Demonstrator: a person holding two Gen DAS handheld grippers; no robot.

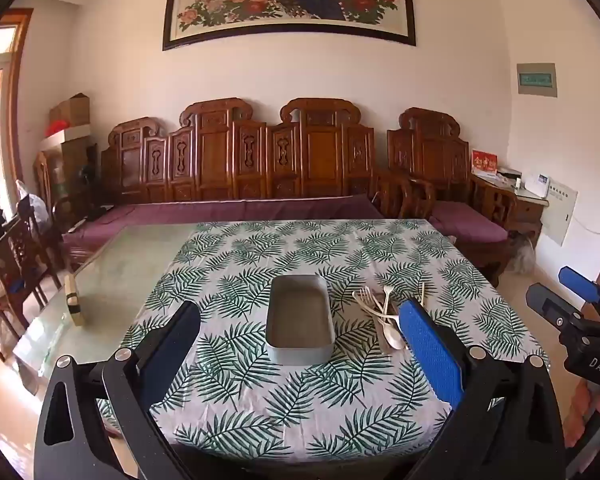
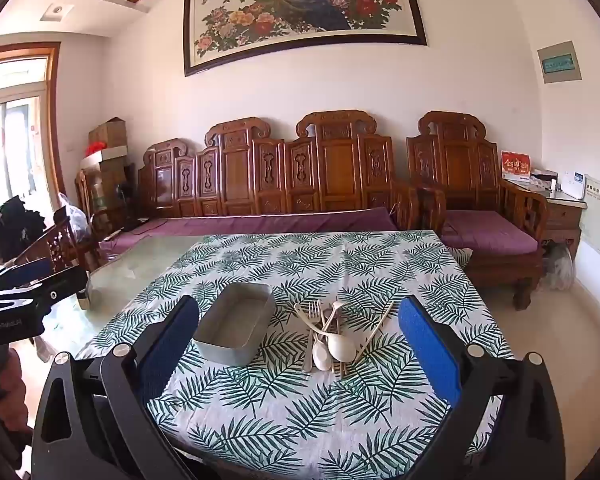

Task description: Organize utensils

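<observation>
Leaf-print tablecloth (image 2: 300, 408) covers a glass table (image 1: 112, 276) before a carved sofa (image 2: 284, 184); both grippers (image 1: 300, 344) (image 2: 300, 344) spread, empty.

Tablecloth (image 2: 300, 412): white, printed with dark green fern fronds. Metal tray (image 2: 236, 330): plain grey. Utensils (image 2: 332, 336): cream spoons and chopsticks, silver forks. Left gripper (image 1: 300, 344) and right gripper (image 2: 300, 344): black frames, blue textured pads (image 2: 428, 356). Sofa (image 2: 332, 176): reddish-brown carved wood, purple cushions. Wall painting (image 2: 304, 12): peacock among pink and red peonies, dark frame.
</observation>
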